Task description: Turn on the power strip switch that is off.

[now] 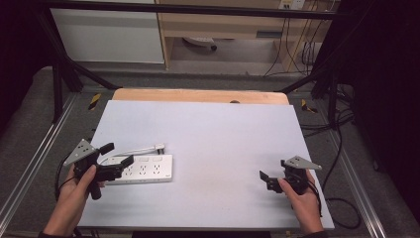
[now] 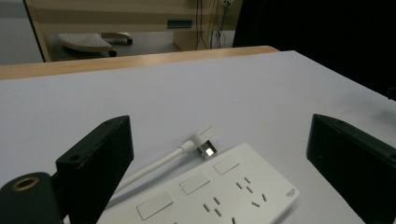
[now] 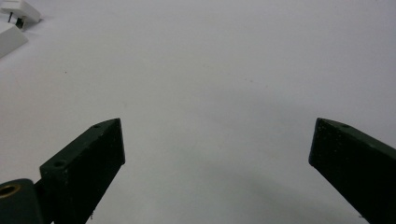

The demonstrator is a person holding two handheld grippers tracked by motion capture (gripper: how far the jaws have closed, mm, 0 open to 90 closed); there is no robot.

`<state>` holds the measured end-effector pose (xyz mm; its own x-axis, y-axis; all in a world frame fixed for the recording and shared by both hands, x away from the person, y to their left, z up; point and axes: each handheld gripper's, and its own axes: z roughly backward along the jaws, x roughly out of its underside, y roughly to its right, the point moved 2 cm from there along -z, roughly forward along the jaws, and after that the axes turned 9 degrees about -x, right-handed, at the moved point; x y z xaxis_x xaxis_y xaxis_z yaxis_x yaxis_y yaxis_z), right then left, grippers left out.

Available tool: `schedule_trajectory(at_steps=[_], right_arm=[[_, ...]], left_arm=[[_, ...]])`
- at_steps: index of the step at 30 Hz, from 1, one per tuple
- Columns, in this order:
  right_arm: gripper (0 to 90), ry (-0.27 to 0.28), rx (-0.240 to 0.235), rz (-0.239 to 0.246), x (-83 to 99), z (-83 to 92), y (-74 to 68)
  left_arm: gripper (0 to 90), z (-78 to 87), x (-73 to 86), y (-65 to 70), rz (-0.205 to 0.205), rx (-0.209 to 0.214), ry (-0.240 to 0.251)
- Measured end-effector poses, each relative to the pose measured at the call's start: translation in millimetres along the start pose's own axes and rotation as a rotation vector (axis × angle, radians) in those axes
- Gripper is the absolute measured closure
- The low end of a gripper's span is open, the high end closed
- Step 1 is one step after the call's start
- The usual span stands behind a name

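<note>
so my left gripper (image 1: pixel 116 157) has its jaws spread wide with nothing between them, hovering right over the left end of the white power strip (image 1: pixel 143 169). strip lies long-ways left to right on the near left of the table (image 1: pixel 208 134), its plug (image 2: pixel 205 141) resting just behind it. right gripper (image 1: pixel 270 179) is spread and empty too, well apart on the near right, so my guess is the left one is the obvious pick.
</note>
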<state>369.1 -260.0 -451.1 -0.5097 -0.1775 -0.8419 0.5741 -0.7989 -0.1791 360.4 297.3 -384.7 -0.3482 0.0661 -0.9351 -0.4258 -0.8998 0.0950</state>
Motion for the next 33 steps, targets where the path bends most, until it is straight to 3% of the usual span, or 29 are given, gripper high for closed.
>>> schedule_trajectory(at_steps=[21, 28, 33], right_arm=[[3.9, -0.002, 0.002, 0.003, 0.1, 0.3, 0.3], [3.9, -0.006, 0.008, 0.004, 0.6, -0.1, 0.7], [3.9, -0.042, 0.048, -0.009, 4.3, -3.1, 5.1]], left_arm=[[7.7, 20.4, 35.5, -21.3, 0.03, -0.045, -0.017], [7.5, 20.2, 51.4, -13.6, -0.015, -0.062, -0.056], [7.4, 15.0, 58.2, -7.8, -0.038, -0.059, -0.095]])
